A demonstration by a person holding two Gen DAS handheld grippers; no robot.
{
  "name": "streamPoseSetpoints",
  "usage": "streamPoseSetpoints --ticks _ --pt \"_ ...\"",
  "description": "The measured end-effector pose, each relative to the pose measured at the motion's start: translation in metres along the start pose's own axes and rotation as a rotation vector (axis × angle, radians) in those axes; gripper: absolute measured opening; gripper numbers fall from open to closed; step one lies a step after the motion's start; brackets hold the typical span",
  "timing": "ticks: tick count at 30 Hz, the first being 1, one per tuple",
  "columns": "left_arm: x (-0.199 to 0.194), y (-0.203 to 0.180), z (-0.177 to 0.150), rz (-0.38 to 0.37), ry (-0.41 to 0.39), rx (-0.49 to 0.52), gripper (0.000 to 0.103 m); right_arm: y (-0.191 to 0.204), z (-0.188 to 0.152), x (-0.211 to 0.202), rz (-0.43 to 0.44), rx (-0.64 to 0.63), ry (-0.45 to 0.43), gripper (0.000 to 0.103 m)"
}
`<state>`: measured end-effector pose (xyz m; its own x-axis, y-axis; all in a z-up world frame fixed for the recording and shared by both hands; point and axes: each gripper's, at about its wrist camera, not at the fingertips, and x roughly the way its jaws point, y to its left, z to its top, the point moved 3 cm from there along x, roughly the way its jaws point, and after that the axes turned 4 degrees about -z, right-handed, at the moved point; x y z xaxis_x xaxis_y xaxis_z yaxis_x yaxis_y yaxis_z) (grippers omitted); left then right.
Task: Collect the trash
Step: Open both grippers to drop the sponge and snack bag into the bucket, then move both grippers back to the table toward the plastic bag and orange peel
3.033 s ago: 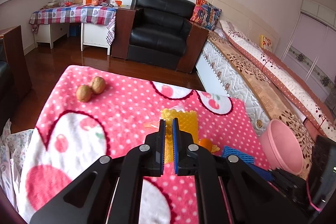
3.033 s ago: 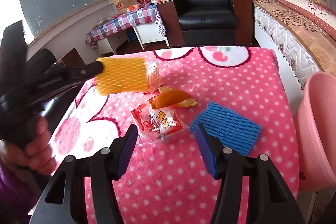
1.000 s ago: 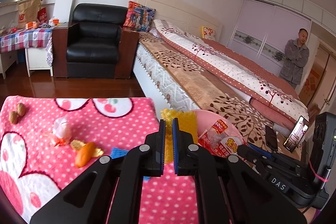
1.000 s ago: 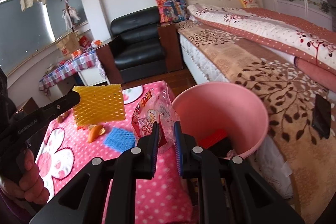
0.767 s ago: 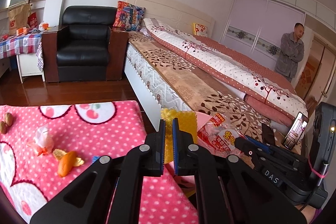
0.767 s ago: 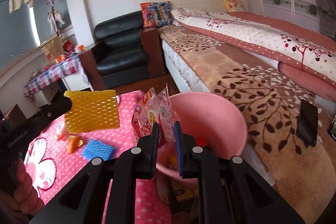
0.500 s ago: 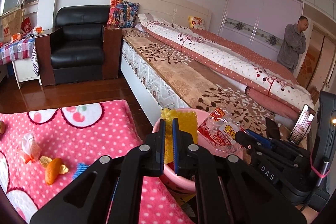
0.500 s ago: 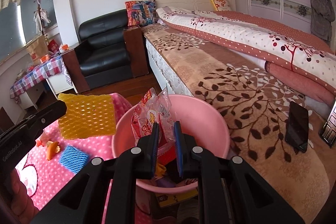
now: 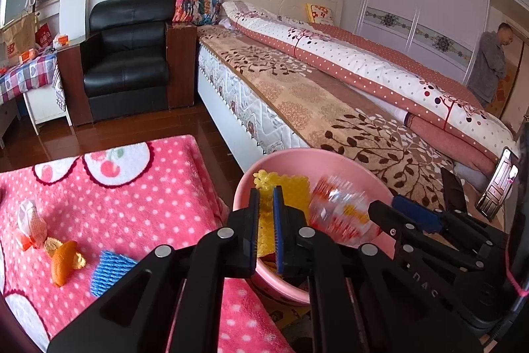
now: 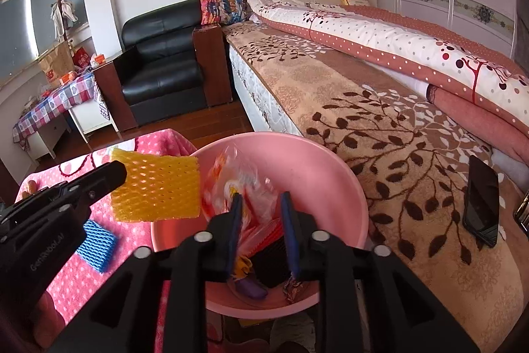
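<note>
I have both grippers over the pink bin [image 10: 358,197], which stands between the table with the pink dotted cloth [image 9: 158,187] and the bed [image 9: 330,108]. My right gripper [image 10: 261,217] has its jaws parted, and the snack wrapper [image 10: 244,191] shows as a blur between and just ahead of them, so I judge it is loose and dropping into the bin rather than held. My left gripper [image 9: 265,214] is closed tight on the yellow foam net [image 9: 287,187], which hangs over the near left part of the bin's mouth. The step in hand, as I read it, is letting go of both pieces so they land inside. To do it well I would keep the left gripper where the net sits wholly above the opening, not over the rim, then open the jaws fully, since the net is light and springy and could catch on the pads or drift onto the cloth. I would keep the right gripper clear of the bin wall as it lifts, so the bin is not tipped. Left on the cloth are a blue foam net [image 9: 107,272], an orange peel [image 9: 62,262] and a crumpled wrapper [image 9: 29,224], all well apart from the bin.
</note>
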<state>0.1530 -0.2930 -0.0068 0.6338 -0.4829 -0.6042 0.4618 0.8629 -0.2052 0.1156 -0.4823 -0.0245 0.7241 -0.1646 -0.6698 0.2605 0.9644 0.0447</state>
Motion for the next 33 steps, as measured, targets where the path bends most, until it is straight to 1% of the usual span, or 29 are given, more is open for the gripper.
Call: streamPoseSetpoints --ticks 1,2,5,9,13,18,21,23,25,26,30,33 --pt "0.002 0.001 0.0 -0.001 0.017 -0.013 0.012 0.0 0.0 -0.002 0.002 -0.005 -0.005 0.04" --pt "0.003 0.003 0.0 -0.008 0.027 -0.032 0.015 -0.001 0.0 -0.003 0.007 -0.01 -0.01 0.042" --pt "-0.002 0.007 0.001 -0.006 0.021 -0.078 0.019 -0.004 0.0 -0.012 0.028 -0.015 -0.025 0.046" --pt "-0.014 0.01 0.001 0.007 0.015 -0.11 0.02 -0.006 -0.004 -0.027 0.07 -0.012 -0.043 0.049" --pt "-0.038 0.014 0.001 0.037 -0.009 -0.122 0.02 -0.006 -0.011 -0.046 0.114 -0.01 -0.062 0.052" --pt "-0.076 0.015 -0.001 0.101 -0.064 -0.113 0.02 -0.002 -0.019 -0.074 0.177 -0.021 -0.093 0.057" --pt "-0.093 0.019 -0.006 0.126 -0.084 -0.122 0.02 0.007 -0.027 -0.088 0.218 -0.047 -0.091 0.058" --pt "-0.105 0.023 -0.011 0.135 -0.092 -0.137 0.02 0.014 -0.033 -0.1 0.229 -0.07 -0.098 0.058" --pt "-0.116 0.026 -0.016 0.147 -0.099 -0.138 0.02 0.019 -0.038 -0.111 0.237 -0.079 -0.111 0.061" --pt "-0.121 0.028 -0.019 0.156 -0.101 -0.137 0.02 0.02 -0.04 -0.116 0.241 -0.076 -0.116 0.062" --pt "-0.146 0.037 -0.029 0.173 -0.112 -0.121 0.02 0.027 -0.05 -0.13 0.267 -0.048 -0.112 0.063" --pt "-0.168 0.048 -0.033 0.172 -0.129 -0.121 0.02 0.034 -0.057 -0.14 0.28 -0.024 -0.107 0.065"
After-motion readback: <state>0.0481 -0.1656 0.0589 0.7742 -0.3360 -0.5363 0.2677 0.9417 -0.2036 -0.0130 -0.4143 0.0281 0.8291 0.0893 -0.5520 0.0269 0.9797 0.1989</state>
